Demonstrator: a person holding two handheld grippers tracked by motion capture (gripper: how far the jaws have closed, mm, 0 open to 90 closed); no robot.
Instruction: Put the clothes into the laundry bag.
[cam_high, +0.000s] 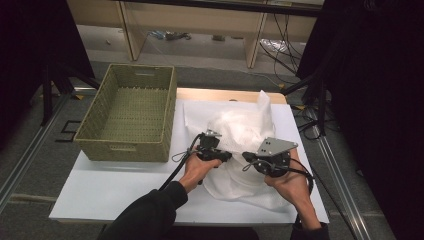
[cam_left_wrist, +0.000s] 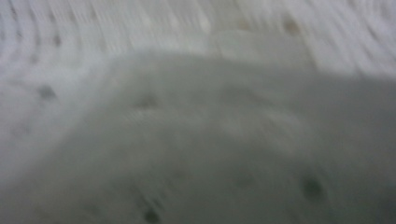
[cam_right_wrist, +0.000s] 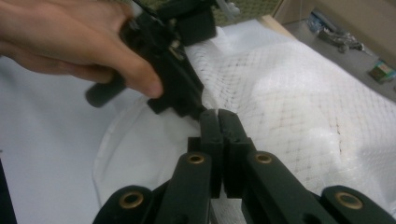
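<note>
1. Meanwhile, at a white table (cam_high: 100, 192), a person works on a white mesh bag (cam_high: 240, 130) with a gripper in each hand; the bag lies crumpled across the table's right half, just right of a woven basket (cam_high: 131, 145) that stands at the far left.

2. Seen from the high view, the left gripper (cam_high: 216, 154) sits at the bag's near left edge, the left hand (cam_high: 196, 170) wrapped round its handle.

3. Its own view is a blur of white netting (cam_left_wrist: 196, 140) pressed close to the lens, and I cannot tell whether its jaws are wide, narrow or gripping.

4. Close beside it, the right gripper (cam_right_wrist: 219, 116) has its two black jaws pressed flat together; the bag's edge (cam_right_wrist: 140, 135) lies right at their tips, though whether cloth is pinched between them cannot be told.

5. From the right gripper's view, the left gripper (cam_right_wrist: 175, 70) shows just ahead, its black body touching the netting.

6. Overhead, the right hand (cam_high: 292, 187) rests over the bag's near right part.
</note>
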